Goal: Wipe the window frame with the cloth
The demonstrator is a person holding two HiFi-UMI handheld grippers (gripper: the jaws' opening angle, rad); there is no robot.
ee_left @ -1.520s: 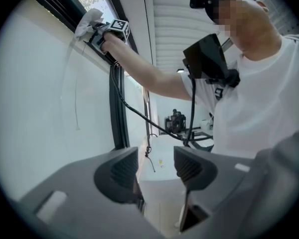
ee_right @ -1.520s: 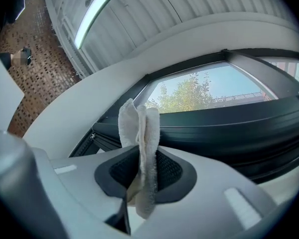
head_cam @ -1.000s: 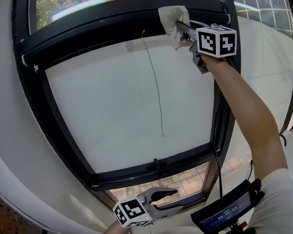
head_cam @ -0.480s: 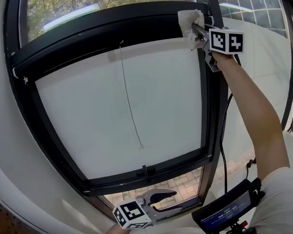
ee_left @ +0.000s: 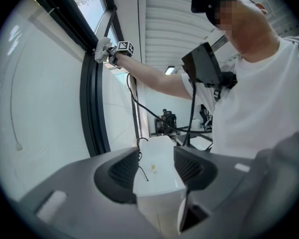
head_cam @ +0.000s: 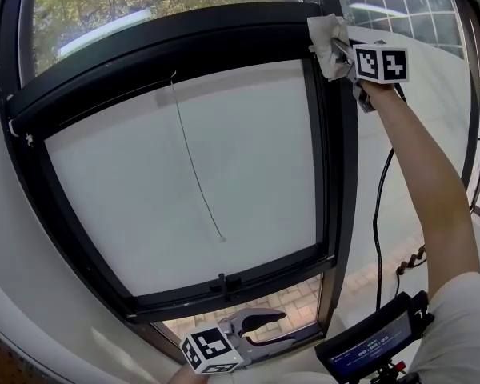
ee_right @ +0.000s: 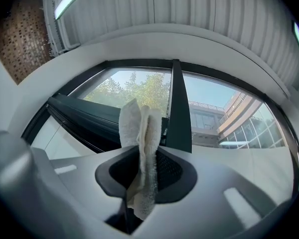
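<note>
Cloth (head_cam: pixel 326 38) is clamped between the two jaws of the right tool (head_cam: pixel 338 52). The jaws are closed on its middle, and its folded white end stands out past the tips. This free end lies against the window frame (head_cam: pixel 337 174), at the upper corner where the black top bar meets the upright black post. So the frame is directly in front of the tool tips, and the post runs down from there, below the tool. The person's arm (head_cam: pixel 420 182) reaches up to the tool from the lower right.

Left of the right tool and lower, a thin cord (head_cam: pixel 196 166) hangs before the pale pane, well apart from the cloth. Under the tool, beside the post, a black cable (head_cam: pixel 378 214) hangs down next to the arm. Beyond the tool tips, green trees (ee_right: pixel 139 91) show through the upper glass.

The left tool (head_cam: pixel 282 329) is held low, near the bottom bar of the frame and well apart from the cloth. Its jaws stand apart and grip nothing. A white ledge (ee_left: pixel 159 168) shows through the gap, and I cannot tell if it touches them. A dark device with a screen (head_cam: pixel 366 349) is just right of this tool.
</note>
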